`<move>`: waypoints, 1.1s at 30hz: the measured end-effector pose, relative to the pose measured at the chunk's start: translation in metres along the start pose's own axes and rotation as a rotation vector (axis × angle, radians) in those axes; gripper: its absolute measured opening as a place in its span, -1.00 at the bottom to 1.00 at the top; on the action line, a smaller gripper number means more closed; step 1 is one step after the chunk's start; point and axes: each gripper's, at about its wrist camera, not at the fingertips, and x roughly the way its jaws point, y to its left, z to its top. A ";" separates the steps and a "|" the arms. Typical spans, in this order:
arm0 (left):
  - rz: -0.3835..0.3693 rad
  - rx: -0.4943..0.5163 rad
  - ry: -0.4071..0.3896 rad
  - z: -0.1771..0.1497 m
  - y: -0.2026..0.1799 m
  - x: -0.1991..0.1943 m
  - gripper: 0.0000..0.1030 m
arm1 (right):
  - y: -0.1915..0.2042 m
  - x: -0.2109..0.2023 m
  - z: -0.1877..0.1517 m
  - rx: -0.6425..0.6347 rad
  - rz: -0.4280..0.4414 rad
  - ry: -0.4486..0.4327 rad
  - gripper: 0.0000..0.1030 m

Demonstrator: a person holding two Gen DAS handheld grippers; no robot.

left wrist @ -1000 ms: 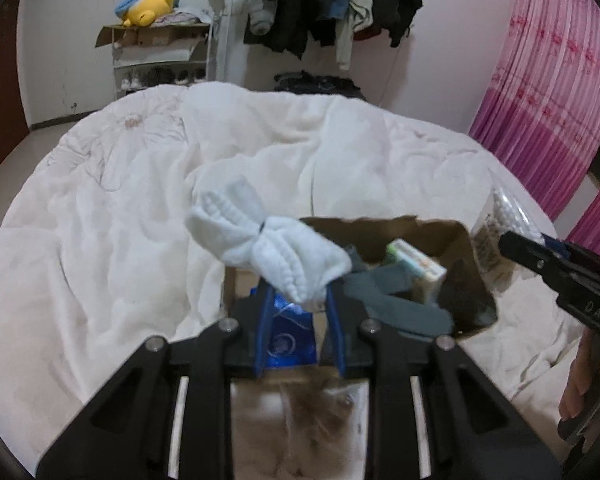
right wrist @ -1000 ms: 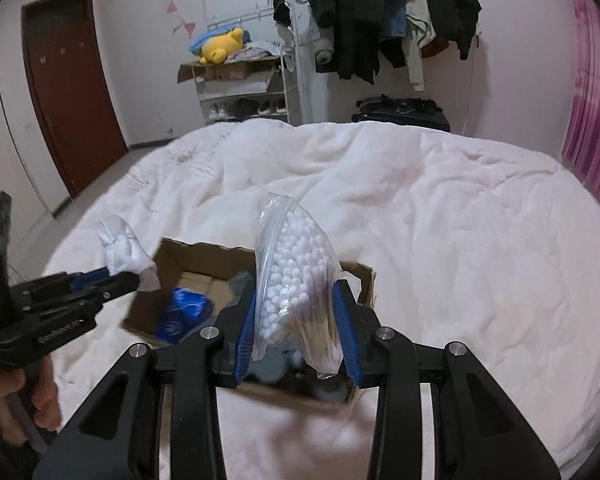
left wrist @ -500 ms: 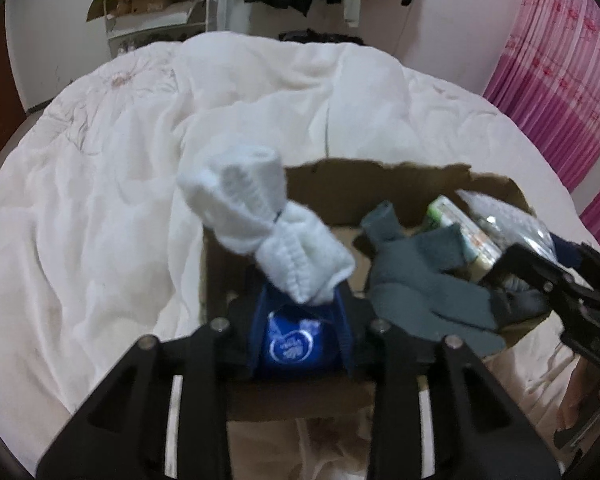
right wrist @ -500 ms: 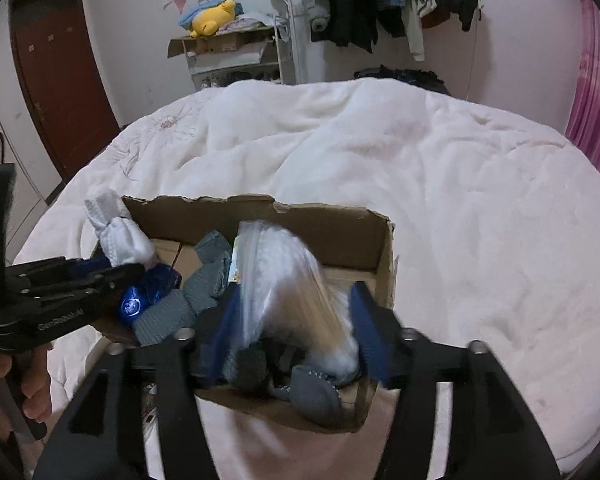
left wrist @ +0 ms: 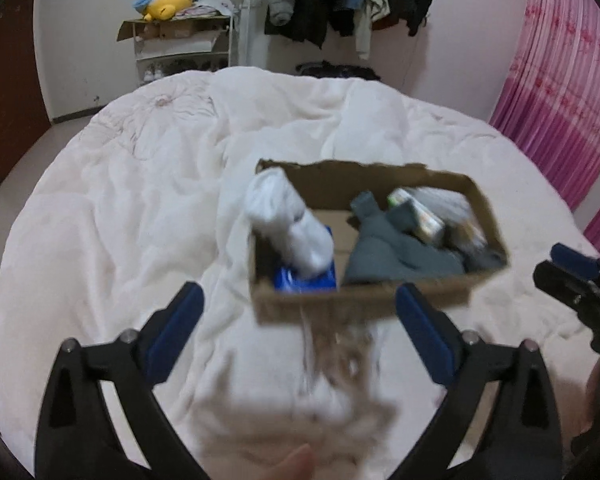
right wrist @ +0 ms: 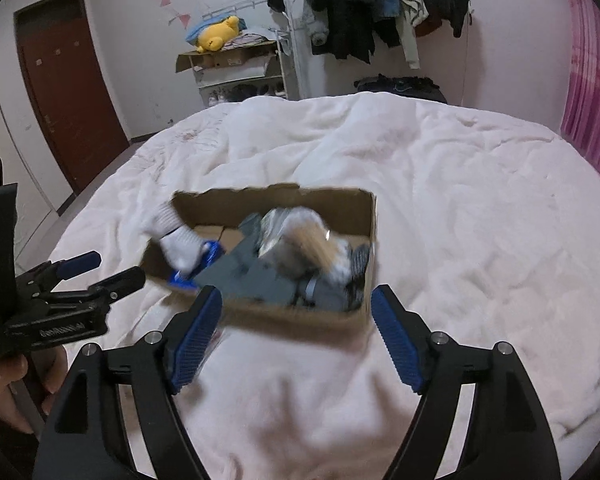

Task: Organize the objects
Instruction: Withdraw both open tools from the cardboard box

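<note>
A brown cardboard box (left wrist: 364, 308) (right wrist: 284, 316) sits on the white bed. In it lie a rolled white sock (left wrist: 288, 224) (right wrist: 176, 244) leaning on the left wall, a blue packet (left wrist: 304, 280) (right wrist: 188, 276), grey gloves (left wrist: 396, 252) (right wrist: 252, 272), a small carton (left wrist: 420, 216) and the bag of cotton swabs (right wrist: 304, 240) at the right end. My left gripper (left wrist: 300, 320) is open and empty, in front of the box. My right gripper (right wrist: 296, 328) is open and empty, also just in front of the box.
The white duvet (left wrist: 120, 220) covers the round bed. A pink curtain (left wrist: 560, 80) hangs on the right. A shelf with a yellow plush toy (right wrist: 220, 32), a rack of dark clothes (right wrist: 380, 0) and a brown door (right wrist: 68, 92) stand beyond the bed.
Both grippers opened and pulled back from the box. The left let go of the white sock, the right let go of the cotton swab bag; both now lie in the box.
</note>
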 end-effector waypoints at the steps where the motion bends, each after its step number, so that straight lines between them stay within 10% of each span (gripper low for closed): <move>1: -0.015 -0.017 -0.007 -0.006 0.003 -0.013 0.89 | 0.002 -0.008 -0.004 0.000 0.002 -0.004 0.55; 15: -0.021 -0.028 -0.134 -0.061 -0.005 -0.142 0.90 | 0.031 -0.094 -0.041 -0.009 0.015 -0.051 0.55; 33: -0.001 0.047 -0.160 -0.057 -0.010 -0.132 0.91 | 0.036 -0.111 -0.047 -0.057 -0.027 -0.057 0.55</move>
